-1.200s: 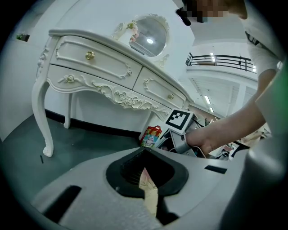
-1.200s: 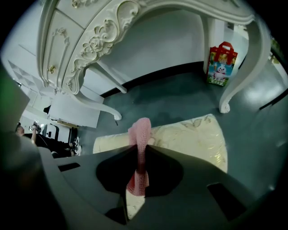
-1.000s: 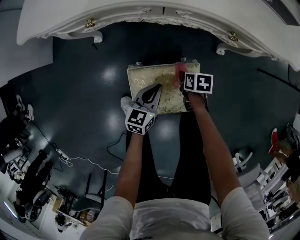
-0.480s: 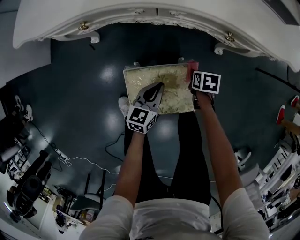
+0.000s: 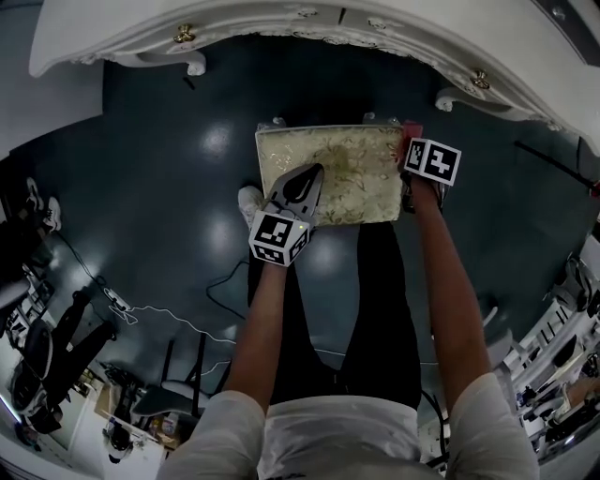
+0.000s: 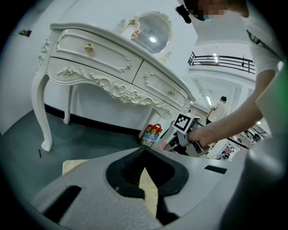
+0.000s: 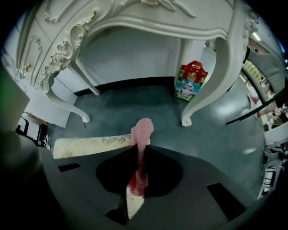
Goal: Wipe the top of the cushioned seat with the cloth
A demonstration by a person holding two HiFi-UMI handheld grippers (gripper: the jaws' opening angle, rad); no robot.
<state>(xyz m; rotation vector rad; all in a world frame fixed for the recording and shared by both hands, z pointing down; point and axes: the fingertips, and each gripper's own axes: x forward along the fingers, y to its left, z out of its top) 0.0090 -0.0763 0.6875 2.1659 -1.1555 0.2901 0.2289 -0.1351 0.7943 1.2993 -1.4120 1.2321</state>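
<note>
The cushioned seat [image 5: 337, 169] has a pale gold floral top and stands on the dark floor in front of me. My left gripper [image 5: 315, 174] lies over the seat's front left part, jaws shut with nothing between them. In its own view the closed tips [image 6: 145, 169] meet over the gold fabric [image 6: 149, 188]. My right gripper [image 5: 413, 142] is at the seat's far right edge, shut on a pink cloth [image 5: 412, 127]. In the right gripper view the cloth [image 7: 142, 131] stands up out of the right gripper [image 7: 139, 150], with the seat [image 7: 90, 145] to its left.
A white carved dressing table [image 5: 309, 23] stands just beyond the seat, its curved leg [image 7: 215, 96] close ahead of the right gripper. A colourful gift bag [image 7: 191, 84] sits under the table. My white shoe [image 5: 248, 202] is beside the seat. Cables [image 5: 159, 319] cross the floor at left.
The right gripper with the pink cloth has slid rightward across the seat top, from its right part to the right edge. The left gripper has stayed in place on the seat.
</note>
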